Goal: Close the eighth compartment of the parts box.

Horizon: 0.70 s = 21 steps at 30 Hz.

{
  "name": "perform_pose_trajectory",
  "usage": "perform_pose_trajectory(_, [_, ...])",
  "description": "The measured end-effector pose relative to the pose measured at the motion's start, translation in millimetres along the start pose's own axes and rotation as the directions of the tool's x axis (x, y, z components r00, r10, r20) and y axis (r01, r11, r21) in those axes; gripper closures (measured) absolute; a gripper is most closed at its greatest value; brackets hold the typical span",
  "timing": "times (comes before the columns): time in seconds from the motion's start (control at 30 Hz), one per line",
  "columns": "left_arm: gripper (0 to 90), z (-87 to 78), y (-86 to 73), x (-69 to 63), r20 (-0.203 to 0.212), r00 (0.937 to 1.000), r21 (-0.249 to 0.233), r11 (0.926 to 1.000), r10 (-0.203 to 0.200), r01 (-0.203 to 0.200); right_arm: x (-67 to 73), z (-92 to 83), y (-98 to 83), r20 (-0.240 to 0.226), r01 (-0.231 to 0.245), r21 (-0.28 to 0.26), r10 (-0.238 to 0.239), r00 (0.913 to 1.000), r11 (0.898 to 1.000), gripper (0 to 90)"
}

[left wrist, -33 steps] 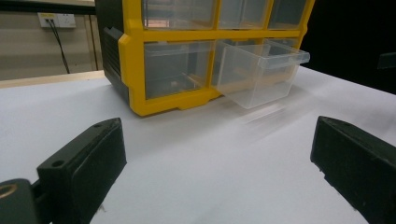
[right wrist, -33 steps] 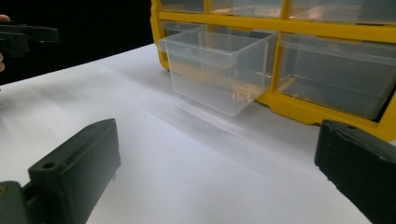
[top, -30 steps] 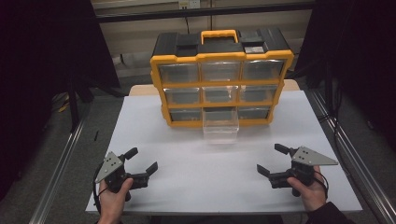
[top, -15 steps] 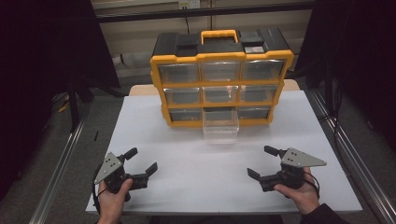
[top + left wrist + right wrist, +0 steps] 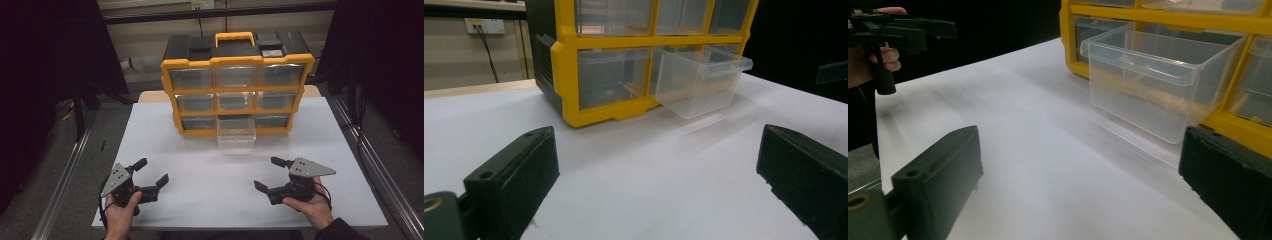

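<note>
- A white desk [image 5: 200,150] stands in a dim room, with a yellow organizer [image 5: 237,85] near its back edge.
- Its clear drawer [image 5: 236,138], bottom row, middle, sticks out; probably light, slippery plastic, best gripped by the front lip.
- The left gripper [image 5: 150,172] and right gripper [image 5: 267,175] gape wide, empty, near the front edge.

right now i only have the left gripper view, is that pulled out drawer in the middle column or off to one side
Observer: Middle column, bottom row. The high view shows the clear drawer sticking out of the yellow organizer.
Operator: anything in it
Observer: The right gripper view looks into it from above the rim; it looks empty.
Operator: is the right gripper open
Observer: Yes. The right gripper has its jaws spread, resting near the table's front edge, apart from the drawer.
</note>
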<state>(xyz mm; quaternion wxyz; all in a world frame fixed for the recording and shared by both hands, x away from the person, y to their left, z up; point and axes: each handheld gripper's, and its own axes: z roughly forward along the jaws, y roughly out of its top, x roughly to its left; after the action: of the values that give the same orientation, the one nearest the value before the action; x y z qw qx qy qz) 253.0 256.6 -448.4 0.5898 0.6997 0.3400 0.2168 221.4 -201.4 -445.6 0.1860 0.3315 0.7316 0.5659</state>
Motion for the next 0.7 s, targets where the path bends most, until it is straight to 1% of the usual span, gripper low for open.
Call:
perform_pose_trajectory(0.1, [3.1,0.0,0.0,0.0,-0.001,1.0,0.0,1.0,-0.001,0.001,1.1,1.9,0.8,0.002,-0.002,0.003,0.002,1.0,1.0,4.1])
perform_pose_trajectory(0.13, [3.1,0.0,0.0,-0.1,0.0,1.0,0.001,1.0,-0.001,0.001,1.8,4.6,1.5,-0.006,-0.002,0.002,0.002,1.0,1.0,5.0])
perform_pose_trajectory(0.27, [3.1,-0.2,0.1,0.0,-0.001,1.0,0.001,1.0,0.001,-0.001,3.5,8.5,2.5,-0.008,-0.007,0.01,0.008,0.9999,1.0,5.8])
perform_pose_trajectory(0.3, [3.1,0.1,0.0,-0.3,-0.002,1.0,-0.004,1.0,-0.006,0.006,3.9,11.5,3.7,-0.015,-0.001,0.013,0.001,0.9999,1.0,6.4])
perform_pose_trajectory(0.5, [3.2,0.0,0.1,0.1,-0.003,1.0,-0.005,1.0,-0.002,0.002,4.5,17.2,6.2,-0.023,-0.005,0.007,0.005,0.9997,1.0,8.1])
perform_pose_trajectory(0.57, [3.4,-0.8,0.1,0.5,-0.014,0.9999,0.005,1.0,0.006,-0.006,4.5,20.5,7.0,-0.023,0.0,0.009,0.0,0.9997,1.0,9.5])
perform_pose_trajectory(0.6, [3.6,-0.9,-0.1,0.8,-0.017,0.9999,0.003,1.0,-0.002,0.002,4.6,21.1,7.3,-0.024,-0.001,0.013,0.002,0.9997,1.0,10.4])
perform_pose_trajectory(0.67, [3.5,-0.7,-0.3,1.0,-0.016,0.9998,0.0,1.0,-0.008,0.008,4.5,22.7,7.6,-0.027,0.003,0.009,-0.003,0.9996,1.0,15.1])
perform_pose_trajectory(0.7, [3.6,-1.0,-0.3,2.0,-0.012,0.9999,-0.001,1.0,-0.007,0.007,4.5,23.5,7.8,-0.032,-0.001,0.01,0.001,0.9995,1.0,15.7])
